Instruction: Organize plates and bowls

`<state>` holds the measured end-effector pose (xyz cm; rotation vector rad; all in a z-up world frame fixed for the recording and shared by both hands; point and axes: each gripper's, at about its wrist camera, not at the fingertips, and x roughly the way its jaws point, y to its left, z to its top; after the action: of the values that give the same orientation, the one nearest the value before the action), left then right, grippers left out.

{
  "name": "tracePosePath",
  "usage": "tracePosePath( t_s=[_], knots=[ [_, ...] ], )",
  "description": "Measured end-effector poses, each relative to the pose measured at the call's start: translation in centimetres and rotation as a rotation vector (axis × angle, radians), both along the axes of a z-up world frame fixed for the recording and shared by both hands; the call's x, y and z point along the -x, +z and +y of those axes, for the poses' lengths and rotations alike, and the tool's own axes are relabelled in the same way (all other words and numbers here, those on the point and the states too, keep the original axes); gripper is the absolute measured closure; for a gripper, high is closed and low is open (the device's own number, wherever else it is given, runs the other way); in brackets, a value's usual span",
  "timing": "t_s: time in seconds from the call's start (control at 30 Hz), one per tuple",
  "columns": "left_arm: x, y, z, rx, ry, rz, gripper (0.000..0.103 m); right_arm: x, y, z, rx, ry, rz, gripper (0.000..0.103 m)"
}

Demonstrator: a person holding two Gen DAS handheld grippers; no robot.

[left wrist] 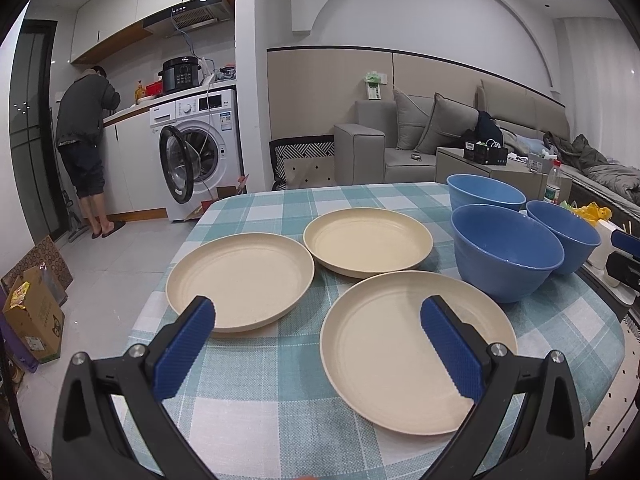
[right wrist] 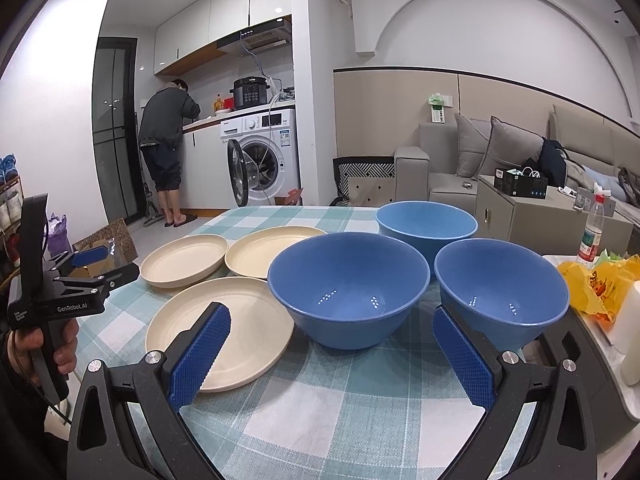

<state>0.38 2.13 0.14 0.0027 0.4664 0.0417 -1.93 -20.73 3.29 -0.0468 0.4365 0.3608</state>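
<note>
Checked cloth covers the worktop, where three cream plates sit left of three blue bowls, all separate and unstacked. Both the left gripper and right gripper hover with jaws wide, empty. Beyond, a person stands beside a washing machine; a yellow bag lies right of the bowls.

I see my left gripper spread wide above the checked tablecloth. Its right finger overlaps the near plate; its left finger overlaps the rim of the left plate. A third plate lies behind them. Three blue bowls cluster on the right. A person stands at the counter beside a washing machine.
</note>
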Motion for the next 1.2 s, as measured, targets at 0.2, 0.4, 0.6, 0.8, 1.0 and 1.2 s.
tracePosePath(
  t_s=[0.2, 0.4, 0.6, 0.8, 1.0, 1.2],
  knots=[
    [-0.2, 0.0, -0.2, 0.002, -0.01, 0.001, 0.0, 0.2, 0.1, 0.0, 0.0, 0.0, -0.002, 0.0],
    [0.0, 0.5, -0.2, -0.001, -0.006, -0.01, 0.0, 0.1, 0.5, 0.1, 0.0, 0.004, 0.001, 0.0],
    [-0.2, 0.6, -0.2, 0.001, -0.003, -0.007, 0.0, -0.3, 0.9, 0.2, -0.004, 0.008, 0.002, 0.0],
    [-0.7, 0.9, 0.0, 0.023, 0.002, 0.0, 0.0, -1.0, 1.2, 0.4, -0.015, 0.013, 0.024, 0.0],
    [-1.1, 1.5, -0.2, -0.001, -0.008, -0.017, 0.0, -1.9, 2.0, 0.3, -0.029, 0.007, 0.038, 0.0],
    [-1.9, 2.2, 0.2, -0.005, 0.01, -0.025, 0.0, -2.5, 2.6, 0.3, -0.015, 0.011, 0.036, 0.0]
  ],
)
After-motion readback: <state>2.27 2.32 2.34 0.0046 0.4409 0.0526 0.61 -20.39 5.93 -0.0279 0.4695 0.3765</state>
